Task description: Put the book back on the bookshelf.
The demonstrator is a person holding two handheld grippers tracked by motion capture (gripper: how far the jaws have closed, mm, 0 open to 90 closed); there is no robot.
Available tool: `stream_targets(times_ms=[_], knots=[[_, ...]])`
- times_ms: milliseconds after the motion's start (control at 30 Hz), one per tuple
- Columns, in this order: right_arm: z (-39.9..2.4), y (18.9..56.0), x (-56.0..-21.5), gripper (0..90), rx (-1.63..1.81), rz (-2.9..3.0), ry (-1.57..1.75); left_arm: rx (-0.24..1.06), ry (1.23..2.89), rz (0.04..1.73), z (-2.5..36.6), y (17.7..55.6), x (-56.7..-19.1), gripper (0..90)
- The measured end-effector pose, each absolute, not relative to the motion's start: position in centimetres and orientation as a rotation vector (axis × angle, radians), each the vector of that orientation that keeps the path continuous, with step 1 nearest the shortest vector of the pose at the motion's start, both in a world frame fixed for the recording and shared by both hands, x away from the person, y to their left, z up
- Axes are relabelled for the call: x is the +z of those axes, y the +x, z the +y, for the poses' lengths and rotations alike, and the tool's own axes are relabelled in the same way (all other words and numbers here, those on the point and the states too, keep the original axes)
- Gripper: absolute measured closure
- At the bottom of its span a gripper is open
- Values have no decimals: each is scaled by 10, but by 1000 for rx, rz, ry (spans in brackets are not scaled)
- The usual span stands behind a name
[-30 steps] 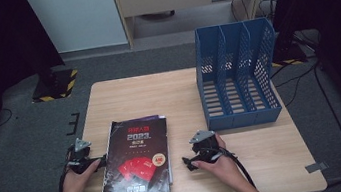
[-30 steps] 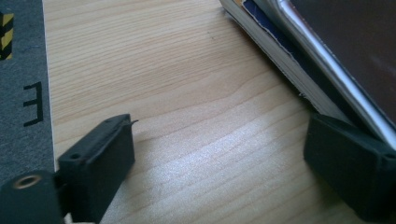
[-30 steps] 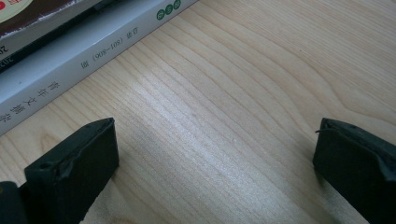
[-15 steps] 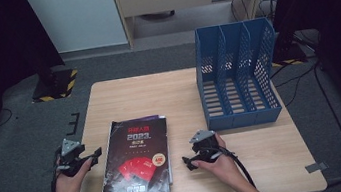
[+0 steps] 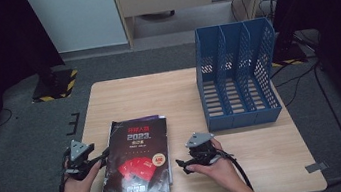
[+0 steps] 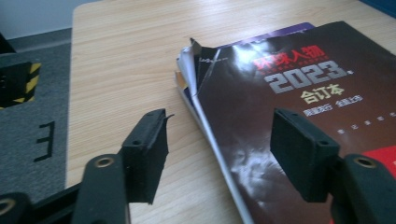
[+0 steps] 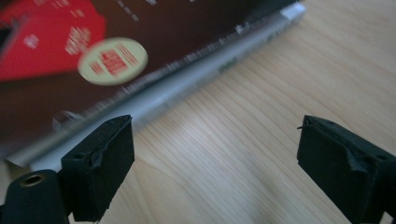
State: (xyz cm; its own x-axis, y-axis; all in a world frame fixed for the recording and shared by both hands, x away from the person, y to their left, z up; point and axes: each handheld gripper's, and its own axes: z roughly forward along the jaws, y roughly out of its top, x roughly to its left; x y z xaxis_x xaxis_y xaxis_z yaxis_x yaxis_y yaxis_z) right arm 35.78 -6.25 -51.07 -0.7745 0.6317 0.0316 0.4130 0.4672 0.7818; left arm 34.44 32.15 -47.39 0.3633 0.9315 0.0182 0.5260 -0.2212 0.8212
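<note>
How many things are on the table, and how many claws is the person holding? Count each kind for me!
Magazine stacks: 1
Blue file racks: 1
Claws: 2, left claw and right claw
Total: 4

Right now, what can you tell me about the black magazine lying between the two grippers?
The magazine lies flat and closed on the wooden table, near its front edge, face up. Its glossy black cover carries white lettering with "2023", a red block lower down and a round pale sticker. It looks like a thick paper stack with a pale spine edge; the far left cover corner is curled up and creased. A purple sheet peeks out at the top. The left gripper straddles its left edge with its jaws apart, not pressing it.
</note>
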Motion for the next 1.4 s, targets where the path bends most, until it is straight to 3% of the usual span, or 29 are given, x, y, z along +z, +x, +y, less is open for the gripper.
stream_targets(times_ms=[67, 233, 367, 500, 667, 800, 1400], knots=[[-55, 355, -502, 143, 1243, 2447, 881, 667, 1900, 1260, 318, 346, -476, 388], [-27, 367, -486, 351, 1347, 2435, 811, 623, 1936, 1216, 305, 352, -480, 413], [-16, 380, -495, 396, 1426, 2407, 827, 610, 1998, 1198, 296, 354, -486, 415], [-19, 379, -509, 359, 1395, 2443, 871, 579, 2010, 1192, 291, 356, -490, 408], [-16, 381, -521, 211, 1429, 2524, 932, 570, 2047, 1194, 286, 355, -495, 388], [-12, 386, -526, 144, 1452, 2548, 987, 540, 2021, 1195, 288, 355, -499, 374], [-6, 389, -518, 150, 1486, 2547, 976, 558, 2034, 1195, 286, 354, -499, 371]])
